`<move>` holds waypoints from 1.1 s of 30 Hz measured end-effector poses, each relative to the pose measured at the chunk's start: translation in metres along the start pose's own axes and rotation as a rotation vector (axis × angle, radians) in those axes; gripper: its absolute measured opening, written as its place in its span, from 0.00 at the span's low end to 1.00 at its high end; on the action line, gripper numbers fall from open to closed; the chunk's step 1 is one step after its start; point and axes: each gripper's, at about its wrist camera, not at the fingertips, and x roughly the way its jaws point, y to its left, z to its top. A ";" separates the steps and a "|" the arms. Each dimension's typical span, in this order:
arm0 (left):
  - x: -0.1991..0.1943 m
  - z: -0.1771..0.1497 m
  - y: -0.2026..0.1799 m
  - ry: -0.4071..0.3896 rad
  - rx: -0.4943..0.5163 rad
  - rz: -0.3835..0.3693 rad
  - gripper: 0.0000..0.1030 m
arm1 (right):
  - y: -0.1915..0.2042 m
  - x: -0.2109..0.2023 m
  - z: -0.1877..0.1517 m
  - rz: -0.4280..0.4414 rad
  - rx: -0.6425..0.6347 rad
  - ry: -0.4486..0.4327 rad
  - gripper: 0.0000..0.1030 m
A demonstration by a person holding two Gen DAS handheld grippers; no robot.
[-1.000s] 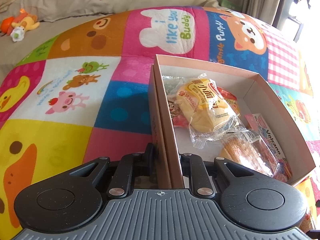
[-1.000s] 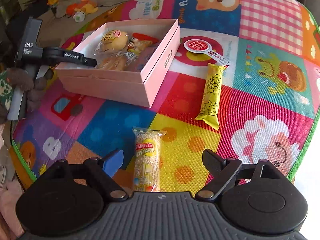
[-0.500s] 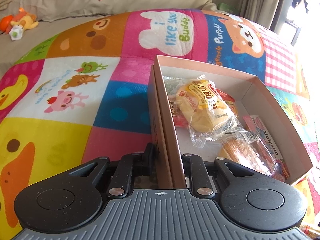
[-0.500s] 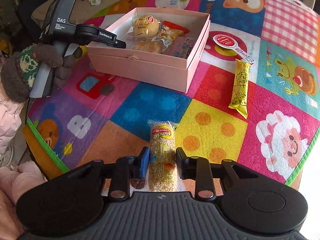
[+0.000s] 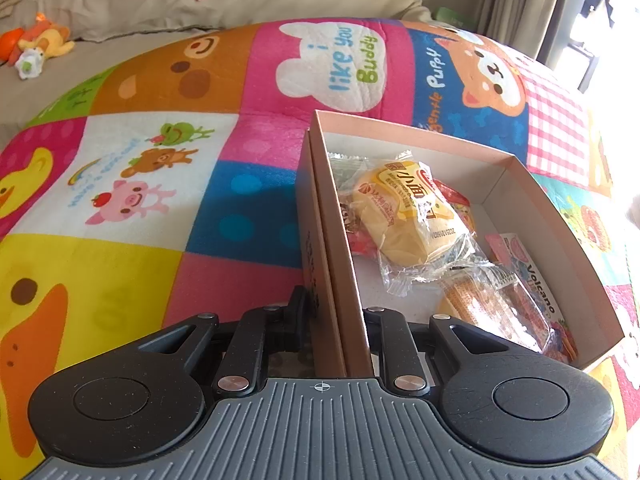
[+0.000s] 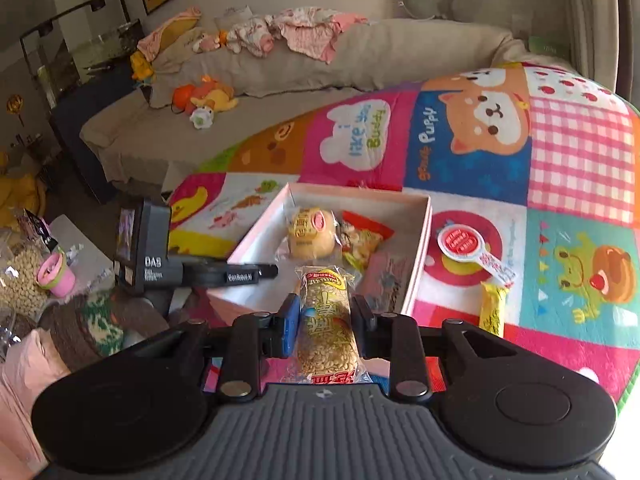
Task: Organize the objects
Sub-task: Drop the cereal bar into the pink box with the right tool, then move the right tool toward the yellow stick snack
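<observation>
A pink cardboard box (image 5: 520,168) lies open on the colourful play mat (image 5: 120,184), with a wrapped bun (image 5: 408,216) and several other snack packs inside. My left gripper (image 5: 334,312) is shut on the box's near side wall. In the right wrist view my right gripper (image 6: 326,312) is shut on a clear-wrapped puffed-rice snack bar (image 6: 326,320), held up in the air in front of the box (image 6: 418,264). The left gripper (image 6: 224,272) shows there too, clamped on the box's left wall by a gloved hand (image 6: 92,328). A yellow snack stick (image 6: 492,312) and a round red-and-white packet (image 6: 460,240) lie on the mat right of the box.
A beige sofa (image 6: 360,64) with clothes and soft toys stands behind the mat. Left of the mat are a pink cup (image 6: 56,276) and bags of goods on a low surface. The mat's edge (image 6: 628,384) drops off at the right.
My right gripper shut on the snack bar lying on the mat and lifted it upward, so its view now tilts up toward the box and sofa. The left gripper kept its hold on the box.
</observation>
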 end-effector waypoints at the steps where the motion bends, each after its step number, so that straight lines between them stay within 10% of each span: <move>1: 0.000 0.000 0.000 0.001 0.000 0.001 0.20 | 0.003 0.006 0.007 -0.001 -0.011 -0.031 0.26; 8: 0.000 -0.001 0.000 -0.002 -0.002 0.001 0.20 | -0.025 0.059 0.034 -0.057 0.086 -0.065 0.31; 22: 0.000 -0.002 -0.003 -0.008 0.006 0.014 0.19 | -0.123 0.057 -0.029 -0.341 0.200 -0.021 0.65; 33: -0.001 -0.003 -0.003 -0.010 0.021 0.015 0.19 | -0.144 0.152 0.002 -0.287 0.016 0.093 0.77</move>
